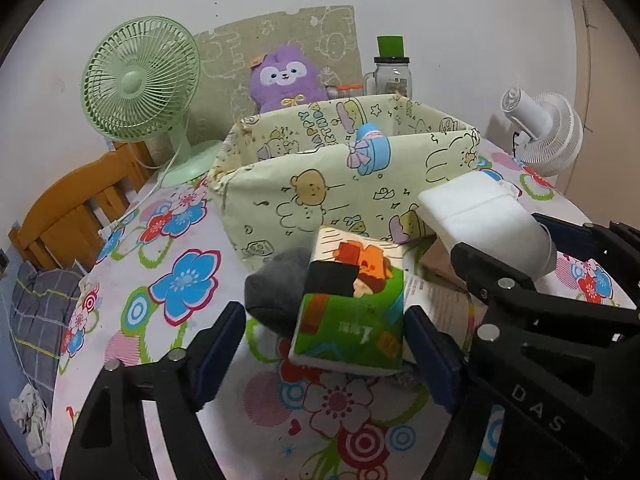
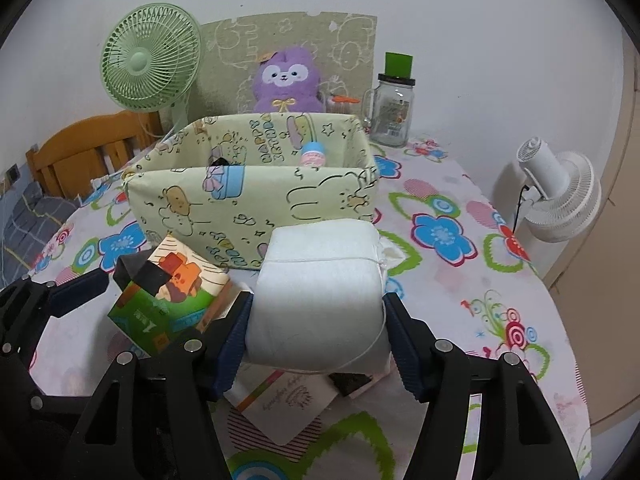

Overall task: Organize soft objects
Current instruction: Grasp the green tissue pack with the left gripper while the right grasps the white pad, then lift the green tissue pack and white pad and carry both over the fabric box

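We're looking across a table under a white cloth printed with blue, red and pink flowers (image 2: 440,236), and on it stands the pale green fabric storage bin with cartoon animal prints (image 2: 248,216), open-topped, with a divider across its middle. Behind it, against the wall, we have the mint green desk fan (image 1: 140,80), the purple plush toy with a white face (image 2: 286,80) and a clear glass mug jar with a green lid (image 2: 394,118); the small white fan (image 2: 560,196) sits off at the table's right edge. Now to the soft things: our right gripper (image 2: 316,320) is clamped on a white folded cloth bundle tied with thin string (image 2: 320,284), just in front of the bin, and only the right wrist view shows both pads pressing its sides. The left wrist view catches that same bundle from the side, high and to the right. Our left gripper (image 1: 324,340) stands wide apart around a tissue pack printed in green and orange (image 1: 348,300); its right pad is at the pack's edge, the left pad well clear, so nothing is gripped. Only the left view gives us the dark grey soft lump (image 1: 276,292) touching the pack's left side. Under the bundle lies a white card with pink and green stripes (image 2: 280,400).
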A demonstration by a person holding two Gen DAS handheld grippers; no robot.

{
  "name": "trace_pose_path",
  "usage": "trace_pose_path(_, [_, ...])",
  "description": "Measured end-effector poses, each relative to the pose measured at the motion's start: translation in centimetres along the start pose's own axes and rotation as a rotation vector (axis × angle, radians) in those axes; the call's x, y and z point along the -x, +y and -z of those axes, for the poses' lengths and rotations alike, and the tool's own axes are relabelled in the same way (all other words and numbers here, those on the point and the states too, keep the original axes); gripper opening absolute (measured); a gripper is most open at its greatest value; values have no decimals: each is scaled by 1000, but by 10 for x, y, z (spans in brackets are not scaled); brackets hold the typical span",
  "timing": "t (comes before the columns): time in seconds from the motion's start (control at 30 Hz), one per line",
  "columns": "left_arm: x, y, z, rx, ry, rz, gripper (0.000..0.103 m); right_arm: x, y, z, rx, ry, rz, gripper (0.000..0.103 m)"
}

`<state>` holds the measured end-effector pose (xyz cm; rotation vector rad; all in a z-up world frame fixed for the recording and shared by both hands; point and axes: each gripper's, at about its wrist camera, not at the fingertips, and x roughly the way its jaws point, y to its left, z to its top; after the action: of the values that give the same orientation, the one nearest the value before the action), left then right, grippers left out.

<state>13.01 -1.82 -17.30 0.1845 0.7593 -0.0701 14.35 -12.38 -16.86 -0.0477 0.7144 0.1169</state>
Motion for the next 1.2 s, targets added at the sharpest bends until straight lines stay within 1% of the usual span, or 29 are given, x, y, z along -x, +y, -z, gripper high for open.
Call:
trace_pose_path(0.03, [-2, -1, 0, -3, 7, 0, 79, 0, 0, 0, 2, 4, 3, 67])
trace_pose_path(0.07, [-4, -1, 0, -5, 7, -11, 75, 0, 0, 1, 3, 4, 4, 67])
trace_pose_path(0.1, [-5, -2, 0, -7, 5, -17, 64, -1, 0, 2, 2, 6, 5, 67])
trace_pose_path(0.13, [-7, -2, 1, -9, 10, -7, 58, -2, 0, 2, 3, 11, 5, 67])
trace_pose_path(0.2, [-11, 0, 2, 7, 39, 16, 57, -4, 1, 4, 7, 18, 6, 67])
trace_pose_path(0.43, [-4, 1, 6, 14, 34, 41, 55, -2, 5, 4, 8, 18, 0, 67])
trace_pose_path(0.7, [16, 1, 4, 17, 2, 36, 54, 15, 6, 0, 6, -10, -4, 67])
trace_pose_path(1.2, [65, -4, 0, 14, -68, 32, 54, 69, 5, -4, 7, -80, 5, 67])
